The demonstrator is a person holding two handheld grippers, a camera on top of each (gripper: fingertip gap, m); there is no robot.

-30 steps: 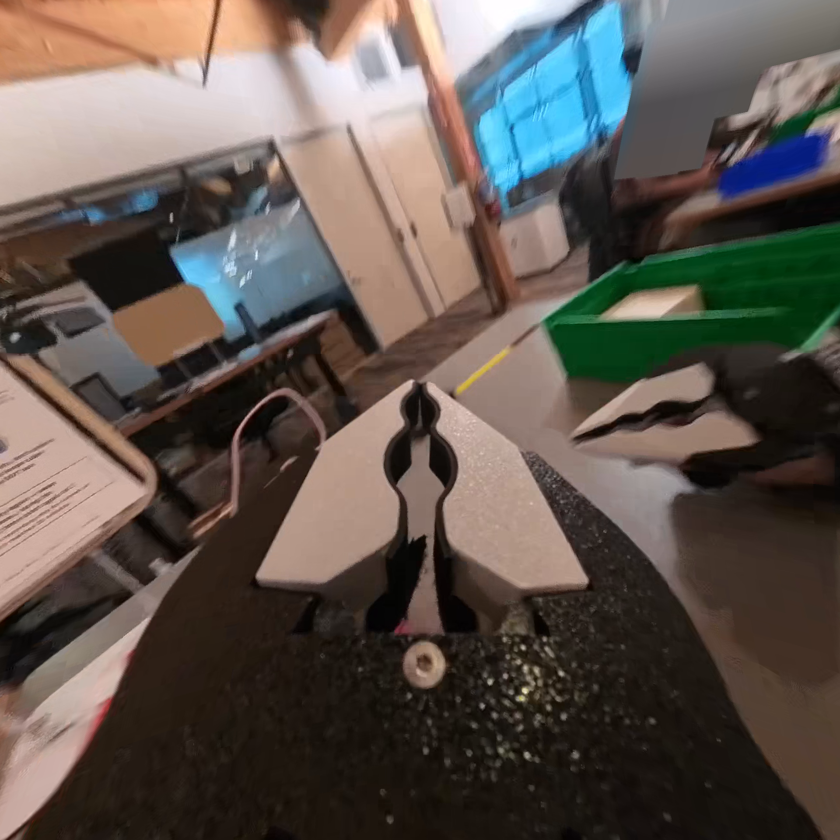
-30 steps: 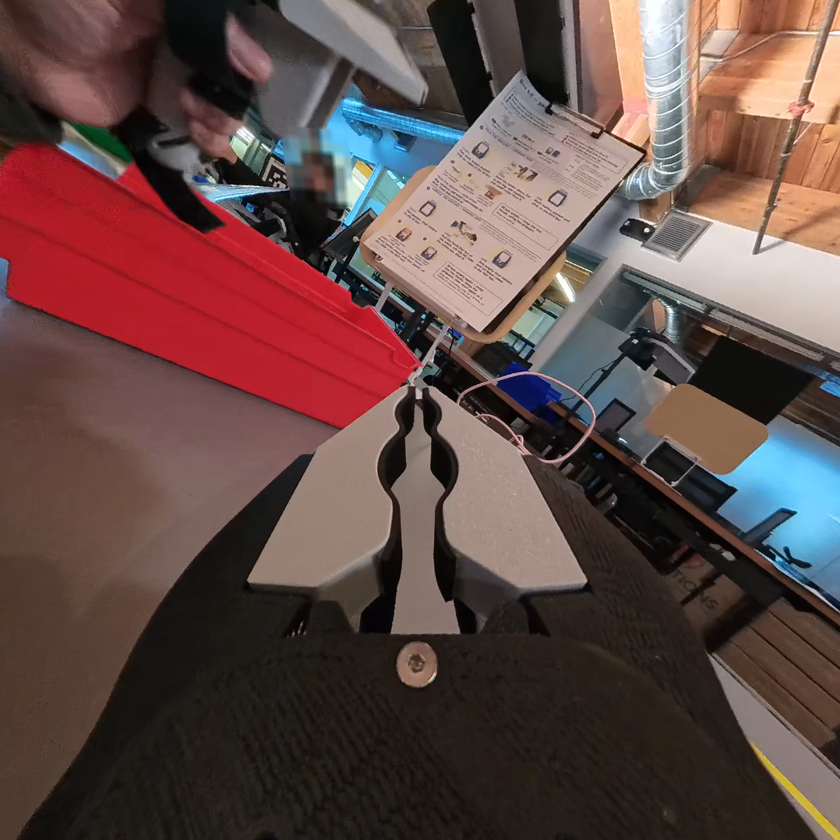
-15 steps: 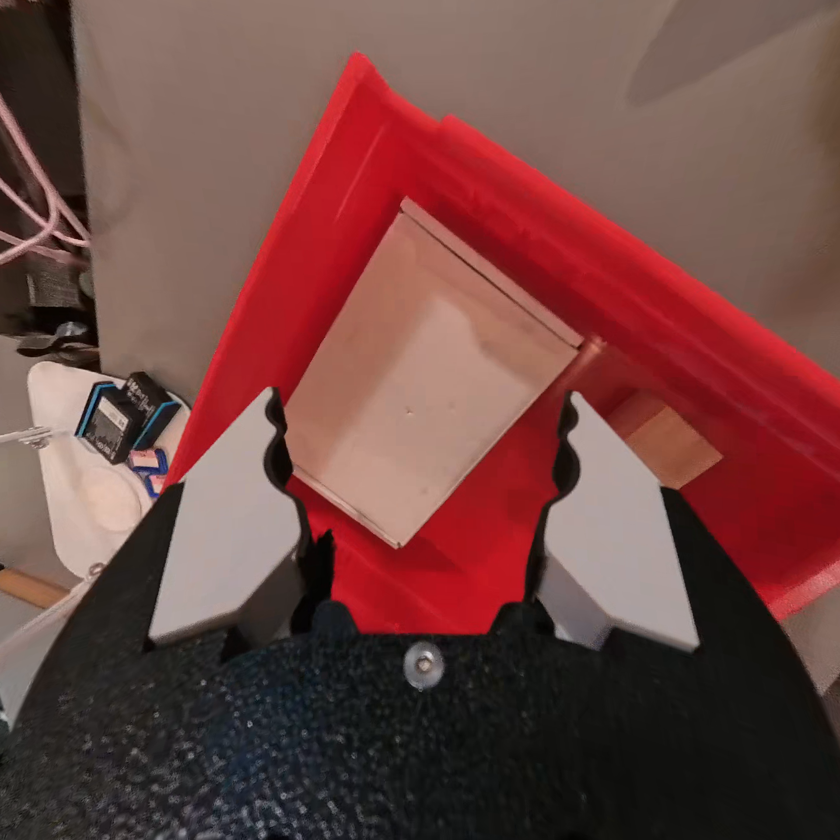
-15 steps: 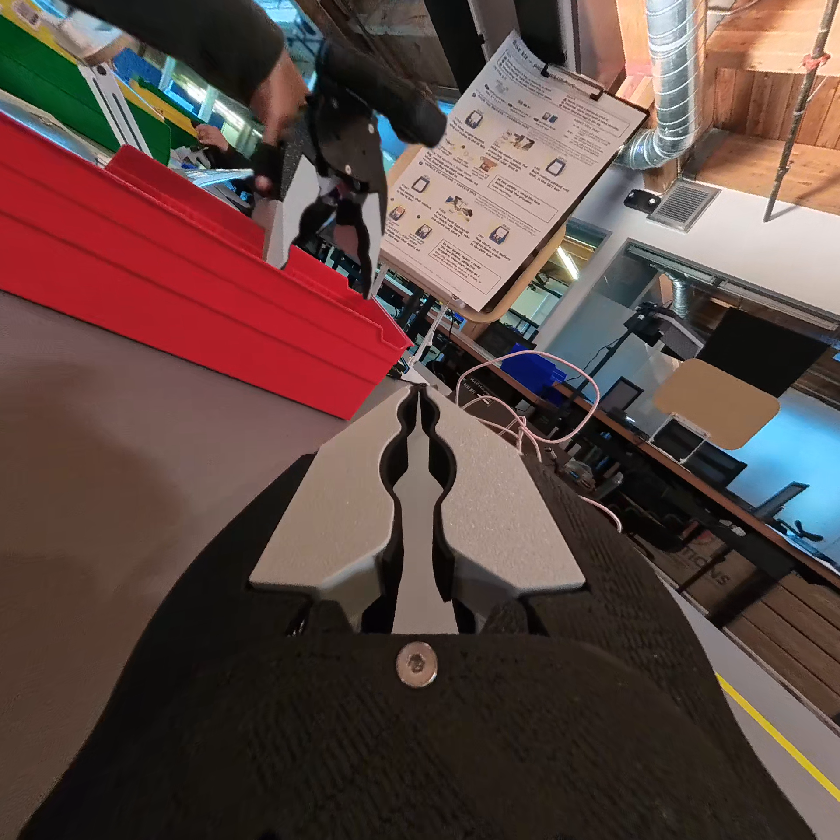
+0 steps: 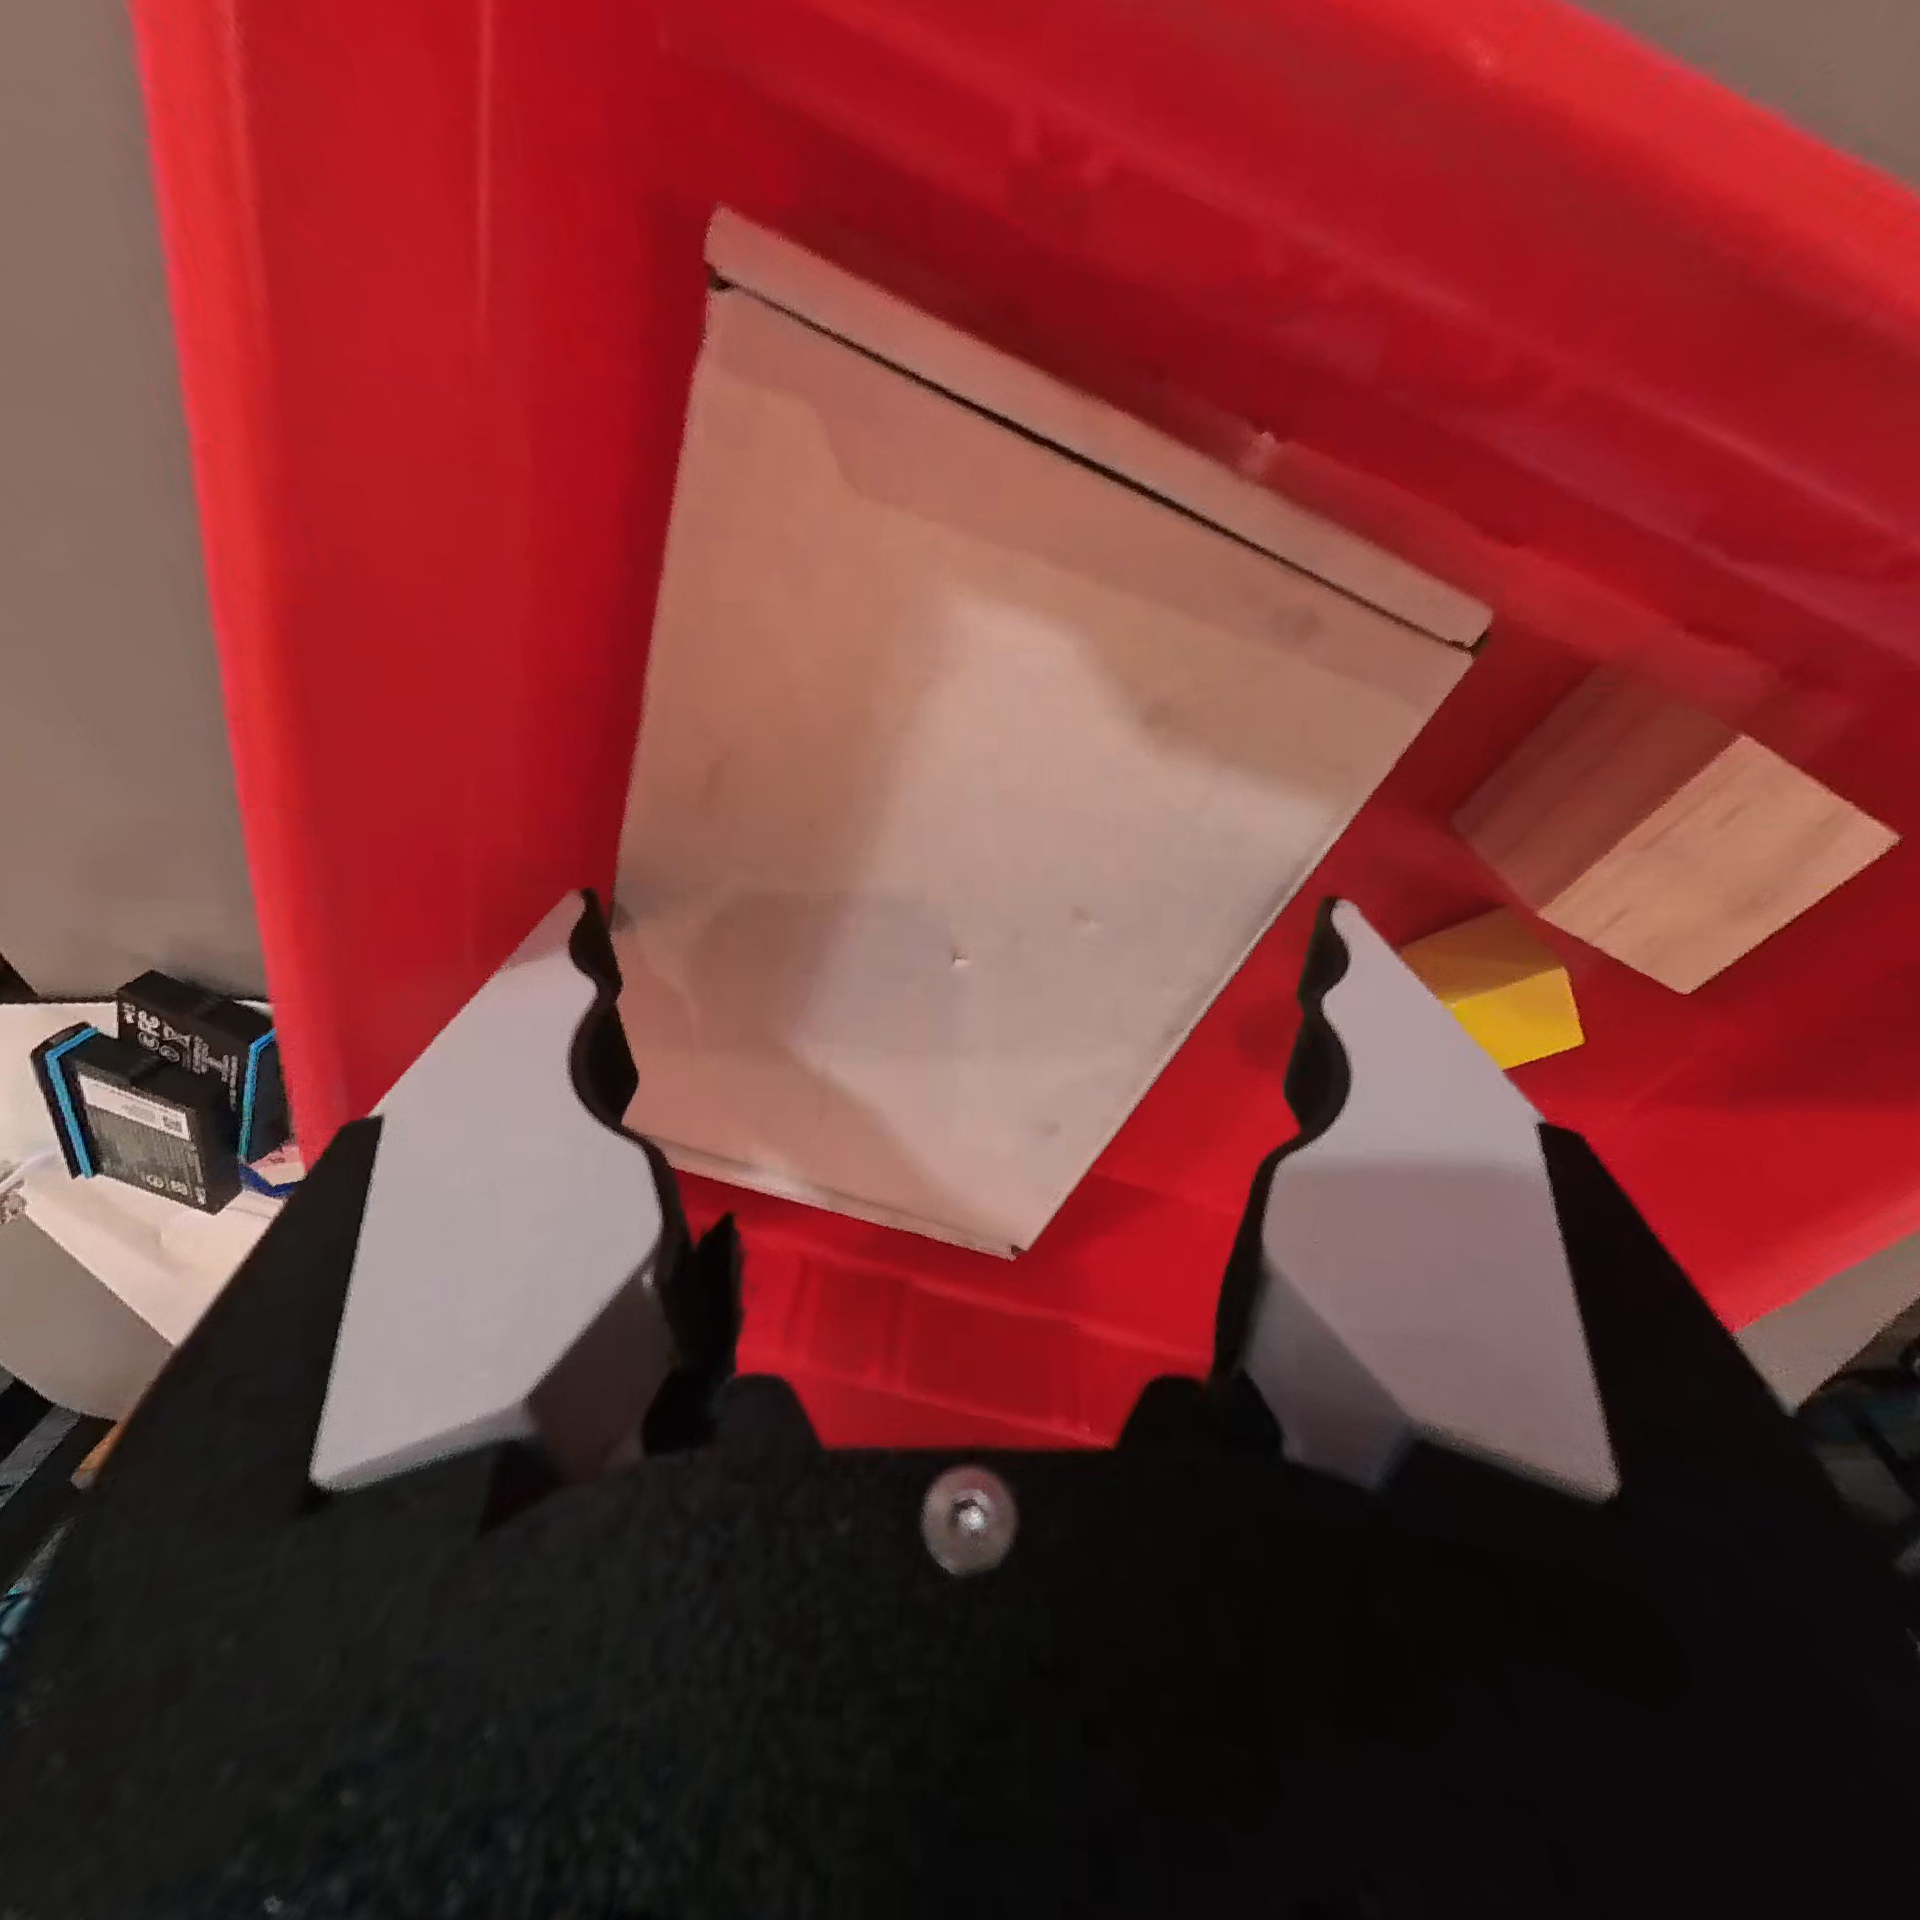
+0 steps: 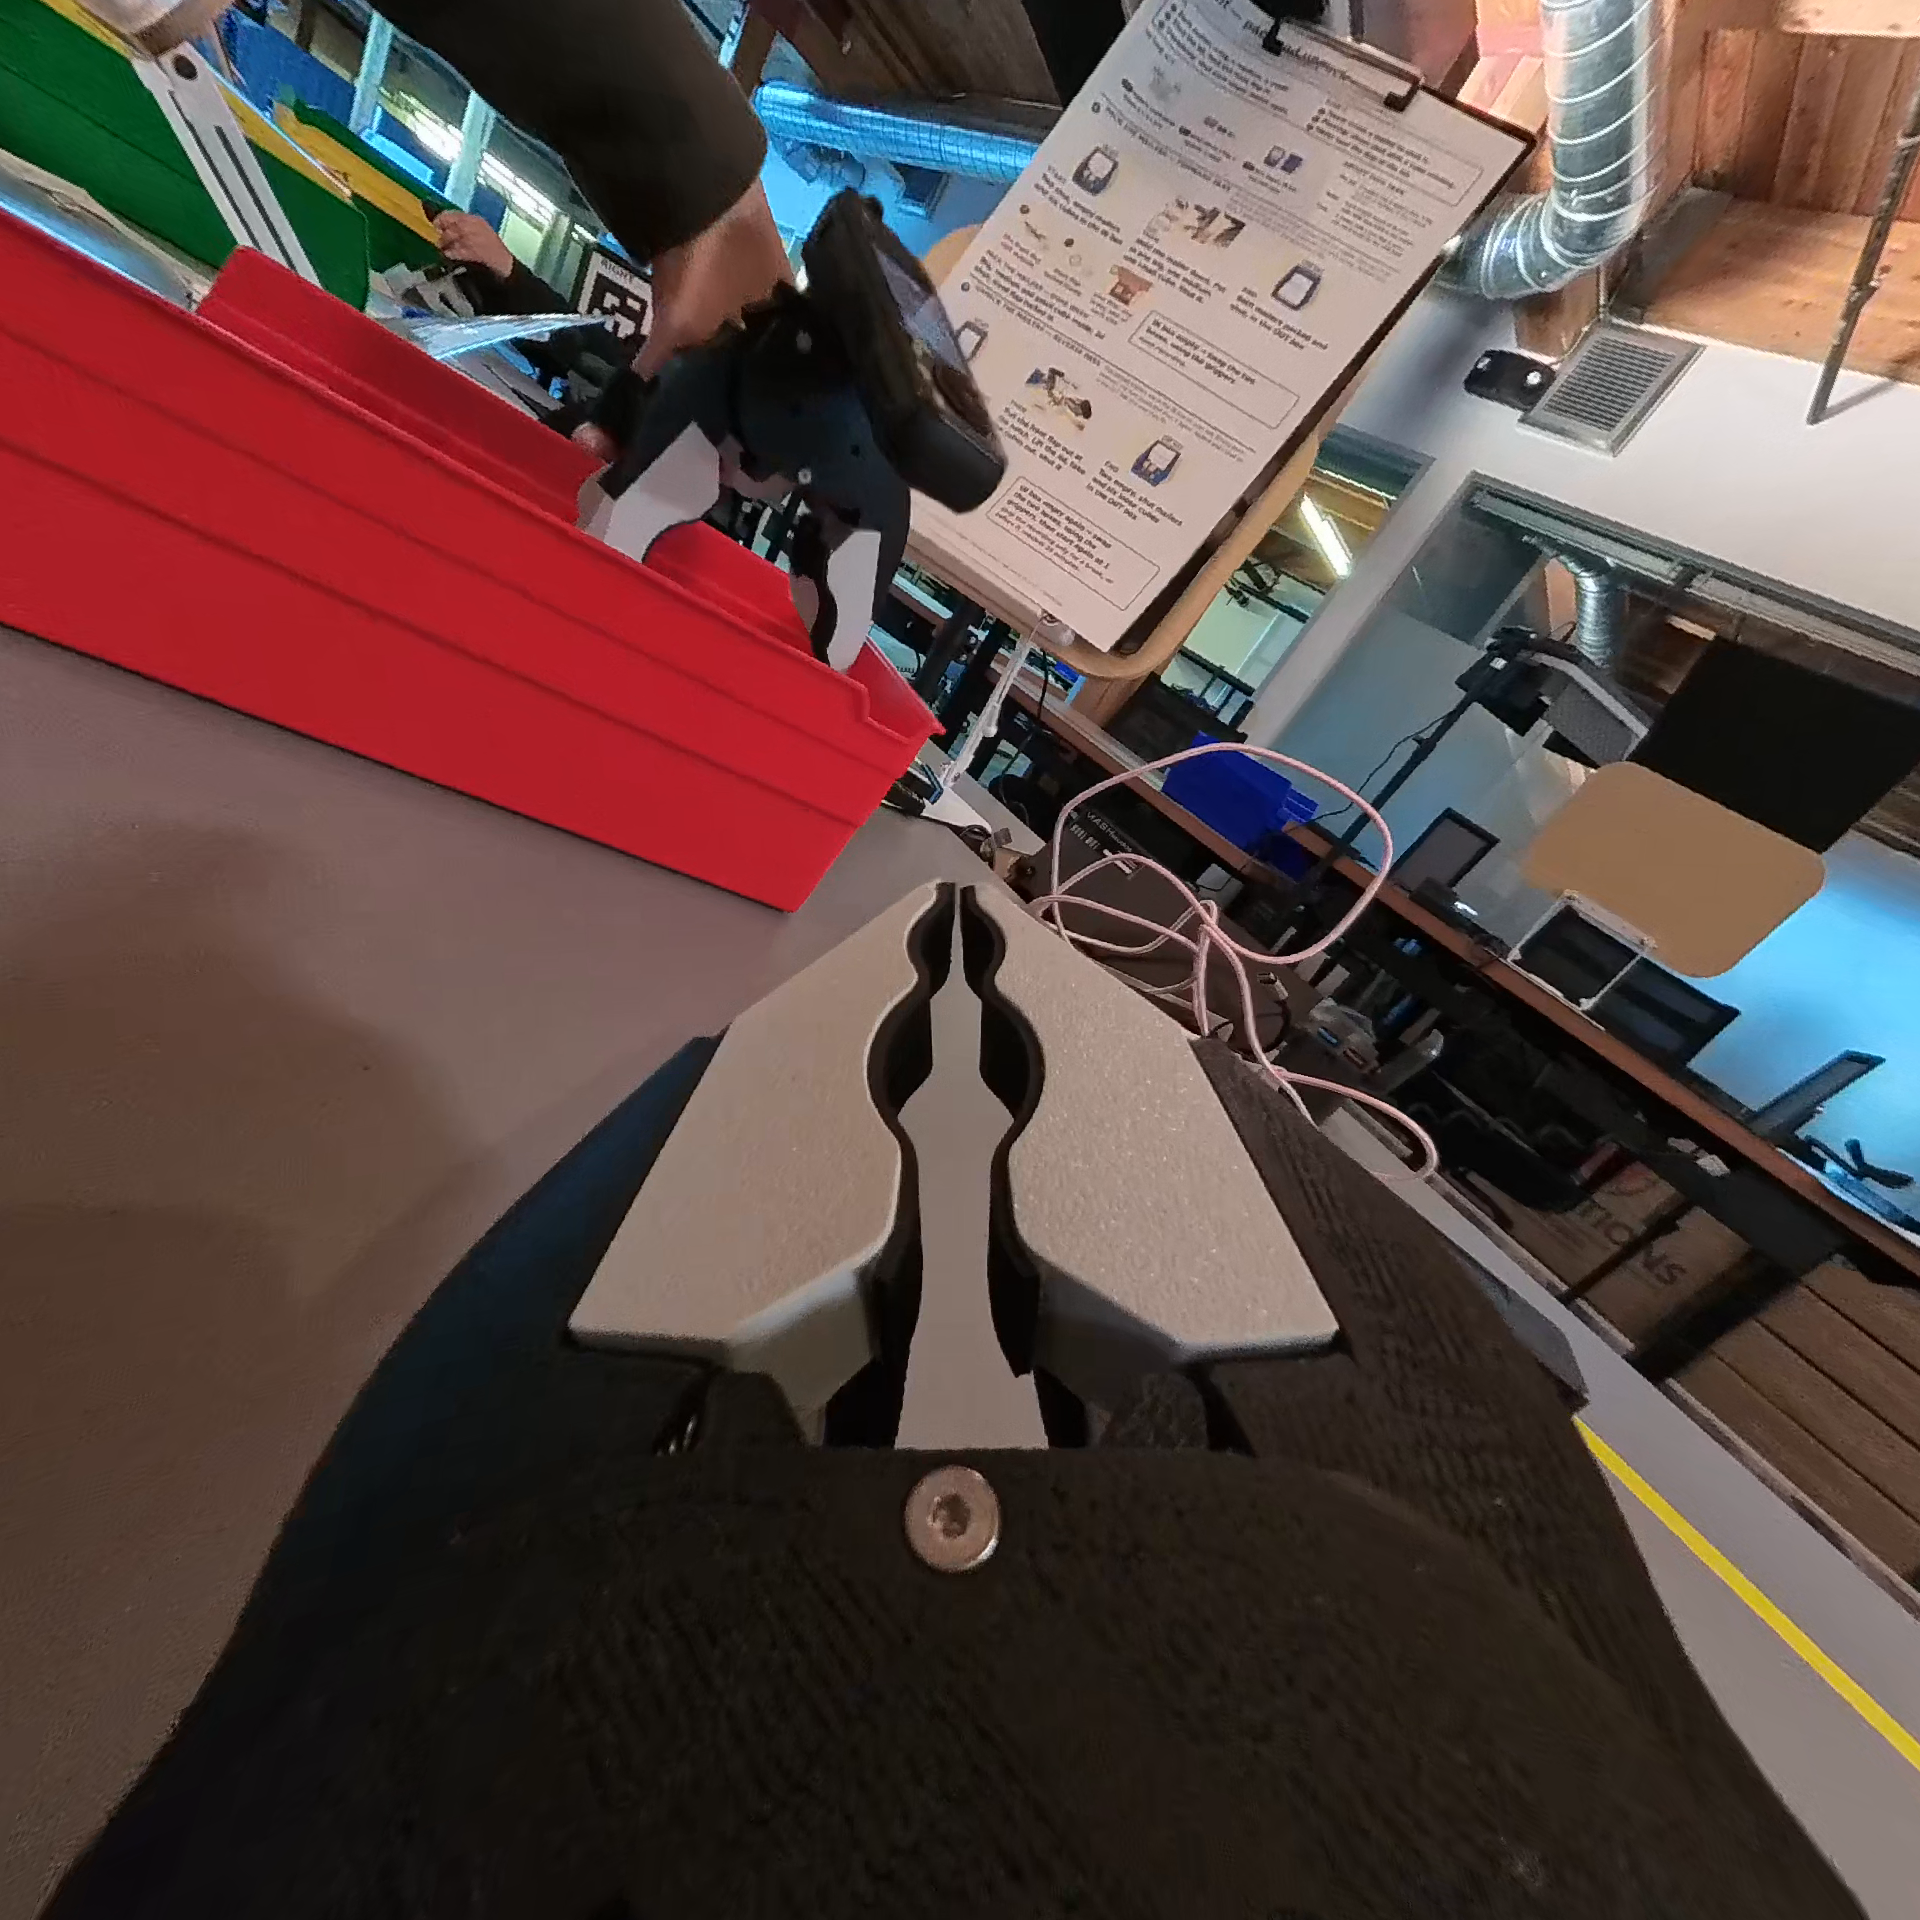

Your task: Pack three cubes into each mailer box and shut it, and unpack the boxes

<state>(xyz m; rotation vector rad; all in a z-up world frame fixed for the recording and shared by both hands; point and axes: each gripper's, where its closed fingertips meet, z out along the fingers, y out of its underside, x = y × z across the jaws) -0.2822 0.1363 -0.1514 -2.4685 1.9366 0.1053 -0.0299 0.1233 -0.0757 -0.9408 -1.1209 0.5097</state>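
In the left wrist view a closed white mailer box lies in a red bin. My left gripper is wide open just above the box's near end, with a finger on each side, apart from it. A wooden cube and a yellow cube lie in the bin to the right of the box. In the right wrist view my right gripper is shut with nothing in it, low over the grey table. That view shows the left gripper open over the red bin.
A clipboard with an instruction sheet stands beyond the bin. Pink cables and a dark device lie past the table's edge. Green bins stand at the far left. Small black battery packs lie on a white surface left of the red bin. The grippers' ends are close to 25 cm from one another. From my left tips it is roughly 6 cm to the wooden cube; from my right, 25 cm.
My left gripper has swung from facing the room to pointing down into the red bin, opened wide, and dropped closer to the mailer box. The right gripper has stayed shut with hardly any motion.
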